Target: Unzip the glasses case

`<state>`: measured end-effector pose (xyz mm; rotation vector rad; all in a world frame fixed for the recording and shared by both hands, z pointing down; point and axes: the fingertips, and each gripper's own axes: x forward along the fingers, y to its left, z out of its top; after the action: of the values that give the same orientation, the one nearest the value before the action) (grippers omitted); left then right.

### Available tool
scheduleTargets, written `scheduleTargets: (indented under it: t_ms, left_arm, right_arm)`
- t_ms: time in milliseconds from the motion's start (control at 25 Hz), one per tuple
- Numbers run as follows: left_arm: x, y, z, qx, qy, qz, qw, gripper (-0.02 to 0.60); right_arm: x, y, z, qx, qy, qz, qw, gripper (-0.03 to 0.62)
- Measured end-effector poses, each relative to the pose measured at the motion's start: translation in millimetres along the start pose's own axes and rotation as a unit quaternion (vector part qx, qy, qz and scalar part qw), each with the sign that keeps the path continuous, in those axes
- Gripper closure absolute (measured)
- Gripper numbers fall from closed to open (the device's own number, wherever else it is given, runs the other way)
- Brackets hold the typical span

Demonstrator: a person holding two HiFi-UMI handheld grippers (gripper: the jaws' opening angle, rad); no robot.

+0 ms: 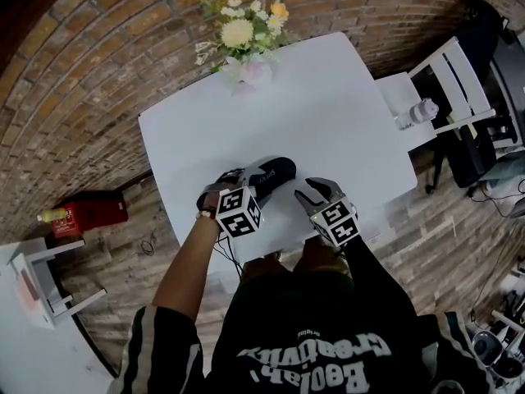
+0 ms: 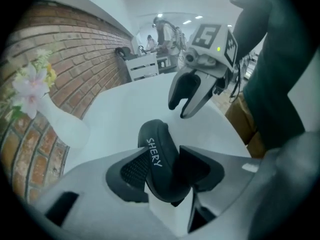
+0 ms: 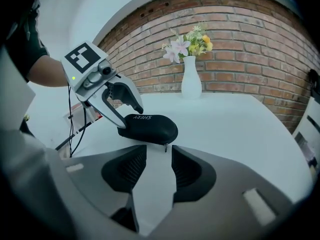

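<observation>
Glasses case [image 3: 150, 128] zipped on bench; left gripper [image 2: 167, 170] jaws clamp it, right gripper [image 3: 159, 169] jaws apart, empty, near zipper pull [image 3: 165, 147].

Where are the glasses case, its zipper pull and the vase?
glasses case [image 3: 150, 128]: right gripper view, its black top.
zipper pull [image 3: 165, 145]: right gripper view, small tab at case's near edge.
vase [image 3: 191, 84]: right gripper view, white body.

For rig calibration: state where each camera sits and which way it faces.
Head view: on the head, steeply down at the table; both arms show.
Left gripper view: on left tongs, facing glasses case; right tongs beyond.
Right gripper view: on right tongs, facing case and vase; left forearm shows.
All share the case.
</observation>
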<state>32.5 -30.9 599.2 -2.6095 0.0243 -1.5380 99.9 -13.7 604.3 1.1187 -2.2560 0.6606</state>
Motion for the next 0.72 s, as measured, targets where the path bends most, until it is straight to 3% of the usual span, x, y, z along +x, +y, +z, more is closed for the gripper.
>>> scheduleTargets:
  t_ms: [160, 320, 480, 600, 720]
  left_arm:
    - [-16.4, 7.6, 23.8, -0.102, -0.062, 0.047, 0.9917, 0.394]
    - [-23.9, 20.4, 29.5, -0.212, -0.084, 0.114, 0.9669, 0.427]
    - [-20.2, 28.9, 9.7, -0.259, -0.044, 0.170, 0.9498, 0.464]
    - [-8.3, 34.1, -12.6, -0.287, -0.005, 0.206, 0.9356, 0.571]
    - [-7.4, 40.9, -19.4, -0.317, -0.022, 0.238, 0.9180, 0.572]
  right_arm:
    - [7.4, -5.1, -1.1, -0.018, 0.015, 0.022, 0.999, 0.421]
    - [18.3, -11.0, 4.8, -0.038, 0.026, 0.044, 0.998, 0.423]
    - [32.1, -9.9, 4.3, -0.054, 0.040, 0.071, 0.995, 0.444]
    - [38.8, -12.8, 0.2, -0.053, 0.051, 0.079, 0.994, 0.471]
    - [41.3, -14.8, -6.7, -0.051, 0.071, 0.080, 0.993, 0.534]
